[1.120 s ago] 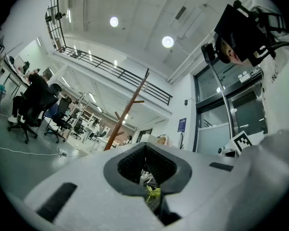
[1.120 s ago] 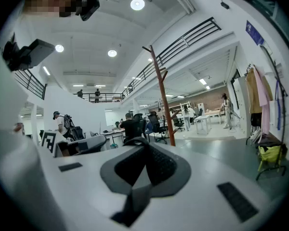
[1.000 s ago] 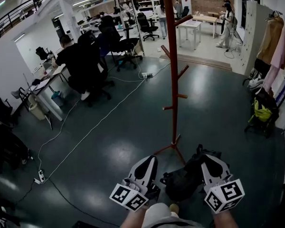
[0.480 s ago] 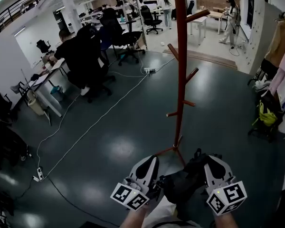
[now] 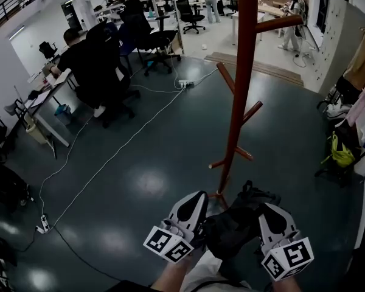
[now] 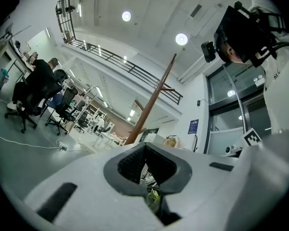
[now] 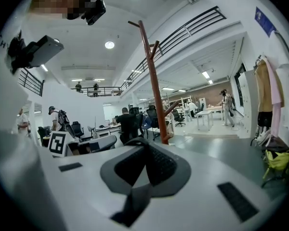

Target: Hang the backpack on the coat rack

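Note:
The red coat rack (image 5: 240, 90) stands on the dark floor just ahead, its pegs angled upward. A black backpack (image 5: 234, 224) hangs between my two grippers at the bottom of the head view, in front of the rack's base. My left gripper (image 5: 194, 202) holds its left side and my right gripper (image 5: 264, 213) its right side. In the left gripper view the left gripper (image 6: 145, 150) is shut with a dark strap (image 6: 166, 215) below the pads, and the rack (image 6: 151, 102) leans behind. The right gripper (image 7: 145, 153) is shut on a black strap (image 7: 135, 201), with the rack (image 7: 154, 90) beyond.
A seated person (image 5: 88, 66) and office chairs (image 5: 149, 38) fill the left at desks. Cables (image 5: 109, 157) run across the floor to a power strip (image 5: 42, 224). Hanging clothes (image 5: 360, 59) and a yellow-green bag (image 5: 340, 151) line the right wall. A person (image 5: 292, 11) stands far back.
The coat rack has come nearer and now looms larger in the head view. Both grippers keep the backpack held between them, carried toward the rack's base.

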`<state>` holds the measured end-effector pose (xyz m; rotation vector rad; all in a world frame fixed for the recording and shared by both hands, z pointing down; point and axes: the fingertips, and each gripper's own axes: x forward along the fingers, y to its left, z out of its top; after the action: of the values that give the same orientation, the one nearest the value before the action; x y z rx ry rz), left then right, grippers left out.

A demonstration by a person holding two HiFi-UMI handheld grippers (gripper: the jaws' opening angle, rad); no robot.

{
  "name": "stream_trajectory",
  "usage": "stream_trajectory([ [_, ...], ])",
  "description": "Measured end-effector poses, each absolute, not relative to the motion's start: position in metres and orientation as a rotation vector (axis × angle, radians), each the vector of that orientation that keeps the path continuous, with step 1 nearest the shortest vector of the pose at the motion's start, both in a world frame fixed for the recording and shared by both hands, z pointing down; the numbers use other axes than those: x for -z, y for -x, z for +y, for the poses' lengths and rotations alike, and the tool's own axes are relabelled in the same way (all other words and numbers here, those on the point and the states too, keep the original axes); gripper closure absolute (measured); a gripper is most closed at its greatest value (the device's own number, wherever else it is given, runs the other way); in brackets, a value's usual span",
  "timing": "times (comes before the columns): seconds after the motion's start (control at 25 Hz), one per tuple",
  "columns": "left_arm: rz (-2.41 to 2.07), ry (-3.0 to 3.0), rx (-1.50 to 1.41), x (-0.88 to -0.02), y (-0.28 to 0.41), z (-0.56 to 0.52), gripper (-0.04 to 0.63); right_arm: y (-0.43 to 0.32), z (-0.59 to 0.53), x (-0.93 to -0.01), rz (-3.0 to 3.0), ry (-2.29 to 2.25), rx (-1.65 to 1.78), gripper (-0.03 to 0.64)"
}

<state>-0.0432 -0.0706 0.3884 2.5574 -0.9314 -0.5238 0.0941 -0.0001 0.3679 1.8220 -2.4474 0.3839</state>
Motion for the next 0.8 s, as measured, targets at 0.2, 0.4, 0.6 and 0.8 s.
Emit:
stream_trajectory([
  [0.2, -0.903, -2.55, 0.523, -0.39, 0.026, -0.111, 0.584, -0.108, -0.046, -0.357, -2.428, -1.838, -0.337, 0.589],
  [0.4, -0.871, -2.556, 0.514, -0.392, 0.012, -0.14, 0.584, -0.123, -0.086, -0.355, -2.399, -1.857, -0.327, 0.589],
  [0.6, -0.873, -2.555, 0.502, -0.397, 0.002, -0.164, 0.586, -0.135, -0.12, -0.353, -2.382, -1.864, -0.319, 0.589],
  [0.8, -0.883, -2.547, 0.5, -0.402, -0.008, -0.18, 0.584, -0.142, -0.149, -0.356, -2.371, -1.833, -0.331, 0.589],
])
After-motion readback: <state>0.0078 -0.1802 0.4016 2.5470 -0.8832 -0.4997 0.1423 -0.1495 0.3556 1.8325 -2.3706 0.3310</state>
